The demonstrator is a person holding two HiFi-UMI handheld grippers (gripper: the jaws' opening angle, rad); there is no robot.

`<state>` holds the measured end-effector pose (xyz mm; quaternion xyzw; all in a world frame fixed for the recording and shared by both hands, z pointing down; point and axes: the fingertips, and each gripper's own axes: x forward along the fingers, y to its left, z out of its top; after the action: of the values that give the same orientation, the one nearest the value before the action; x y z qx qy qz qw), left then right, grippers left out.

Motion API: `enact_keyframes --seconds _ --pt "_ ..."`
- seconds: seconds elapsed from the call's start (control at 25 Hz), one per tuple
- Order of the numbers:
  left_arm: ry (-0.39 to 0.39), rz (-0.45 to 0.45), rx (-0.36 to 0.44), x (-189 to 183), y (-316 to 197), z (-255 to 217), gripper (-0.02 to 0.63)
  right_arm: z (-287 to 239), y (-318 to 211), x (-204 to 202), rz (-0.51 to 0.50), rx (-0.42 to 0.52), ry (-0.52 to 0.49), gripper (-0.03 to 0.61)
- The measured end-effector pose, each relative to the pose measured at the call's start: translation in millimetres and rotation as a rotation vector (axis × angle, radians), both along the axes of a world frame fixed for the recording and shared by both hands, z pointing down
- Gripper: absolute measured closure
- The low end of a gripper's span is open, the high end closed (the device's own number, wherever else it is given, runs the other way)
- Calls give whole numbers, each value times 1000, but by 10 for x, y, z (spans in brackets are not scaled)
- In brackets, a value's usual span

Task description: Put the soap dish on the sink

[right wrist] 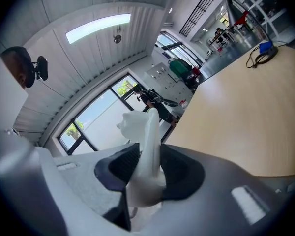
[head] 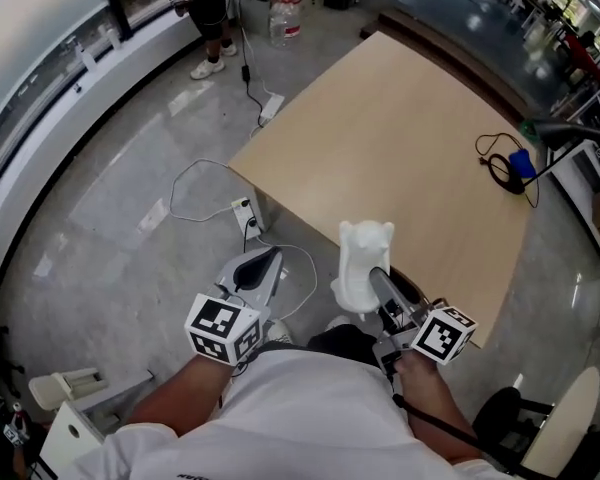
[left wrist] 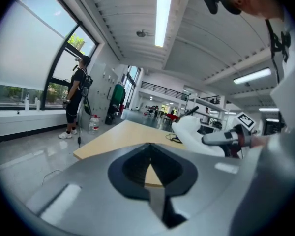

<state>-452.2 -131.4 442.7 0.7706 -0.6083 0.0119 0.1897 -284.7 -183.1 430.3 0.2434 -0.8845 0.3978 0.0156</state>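
Soap dish (head: pixel 363 263), white and moulded, stands on edge between the fingers of the right gripper (head: pixel 384 286). The fingers press on its two flat sides, and most of it juts out past the fingertips. In the head view it is held in the air over the near edge of the tabletop (head: pixel 400 148), not resting on it. The left gripper (head: pixel 259 266) hangs off the tabletop's near left corner, above the floor (head: pixel 130 168), its fingers brought together with nothing between them. Near the tabletop's far right edge lies a black cable (head: pixel 498 168) with a small blue object (head: pixel 521 163) beside it.
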Motion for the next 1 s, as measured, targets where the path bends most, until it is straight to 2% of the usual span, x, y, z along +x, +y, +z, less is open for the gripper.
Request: enact_keyframes --seconds 0.2,0.4,0.72,1.0 --pt "-5 118 -16 197 -252 -52 606 -35 -20 259 124 -35 -14 443" --pt "-13 192 -27 398 -611 -71 606 -34 -206 465 194 -42 -21 443" --pt "-31 247 -17 731 -1239 -149 606 16 -738 790 266 -63 -63 443" --pt "-76 262 -6 926 -1746 -167 606 -29 -1273 965 294 -49 -113 443"
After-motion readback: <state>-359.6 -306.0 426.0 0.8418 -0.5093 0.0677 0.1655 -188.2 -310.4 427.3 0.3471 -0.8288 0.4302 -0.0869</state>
